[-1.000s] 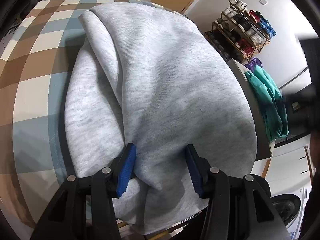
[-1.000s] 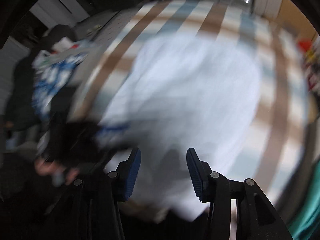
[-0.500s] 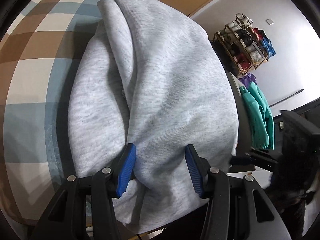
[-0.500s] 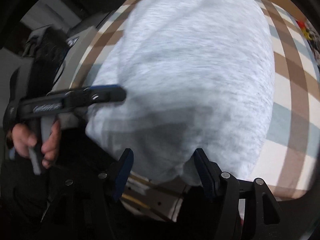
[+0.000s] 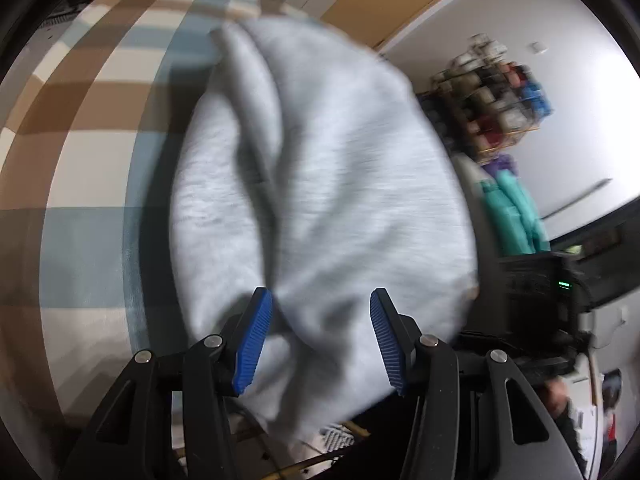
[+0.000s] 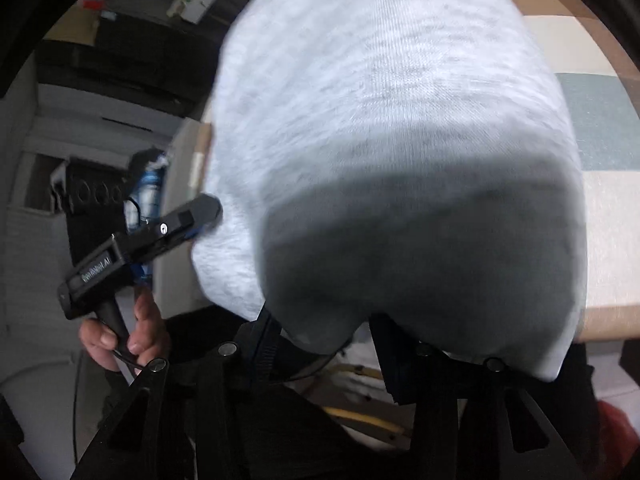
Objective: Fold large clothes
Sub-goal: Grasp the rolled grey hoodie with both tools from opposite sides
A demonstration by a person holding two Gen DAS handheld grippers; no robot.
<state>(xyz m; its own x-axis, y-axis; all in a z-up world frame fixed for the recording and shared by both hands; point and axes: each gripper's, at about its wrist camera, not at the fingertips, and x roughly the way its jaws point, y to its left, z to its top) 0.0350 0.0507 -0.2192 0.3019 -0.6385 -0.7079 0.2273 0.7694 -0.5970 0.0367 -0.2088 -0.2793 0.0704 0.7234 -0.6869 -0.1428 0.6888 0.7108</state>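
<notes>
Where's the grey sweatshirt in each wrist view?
Left wrist: grey sweatshirt fills the centre, its near edge bunched between the left tongs.
Right wrist: it fills the centre and right, its shadowed near edge drooping over the right tongs, whose jaws are closing.
Shared landmark: the checked cloth under it, at left in the left view, at the right edge in the right view.
</notes>
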